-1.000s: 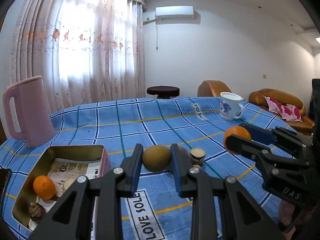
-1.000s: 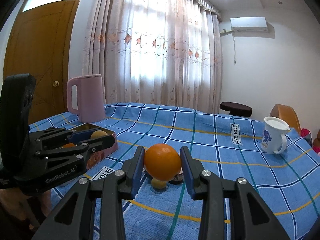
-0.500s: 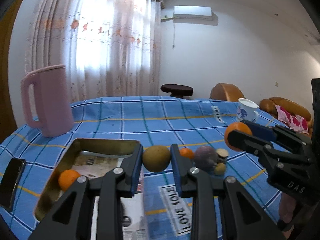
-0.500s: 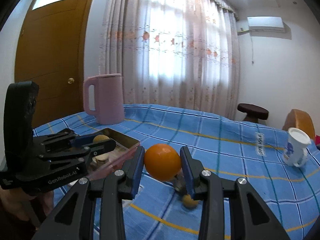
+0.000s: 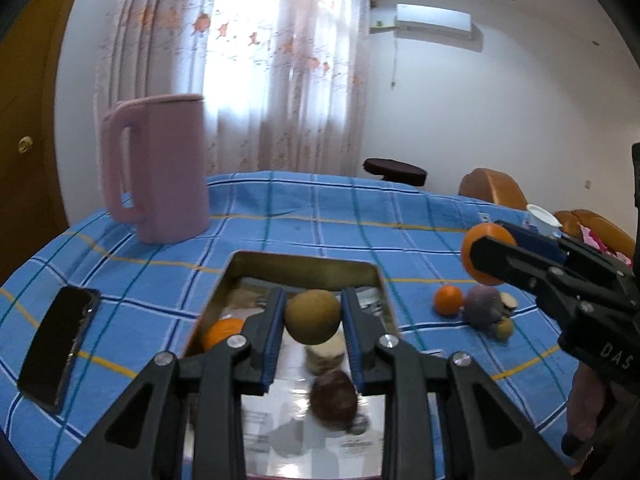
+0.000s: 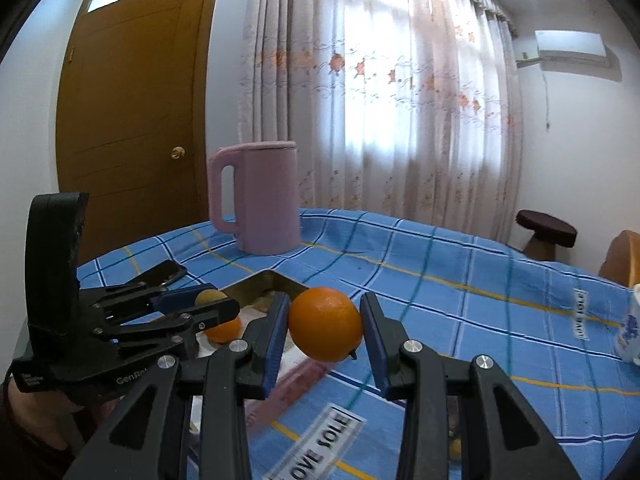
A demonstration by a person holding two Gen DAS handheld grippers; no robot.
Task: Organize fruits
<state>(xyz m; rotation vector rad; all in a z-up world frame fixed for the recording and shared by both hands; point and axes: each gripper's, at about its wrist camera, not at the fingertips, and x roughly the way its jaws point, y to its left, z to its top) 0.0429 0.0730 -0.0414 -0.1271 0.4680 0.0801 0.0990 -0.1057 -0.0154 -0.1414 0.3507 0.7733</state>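
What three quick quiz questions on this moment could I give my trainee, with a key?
1. True or false: the left tongs grip a brown round fruit above the metal tin.
2. Which fruit do the right tongs hold? A) a large orange B) a purple fruit C) a banana
3. Fill in: the phone lies on the cloth on the tin's ____ side in the left wrist view.

Key
1. True.
2. A.
3. Left.
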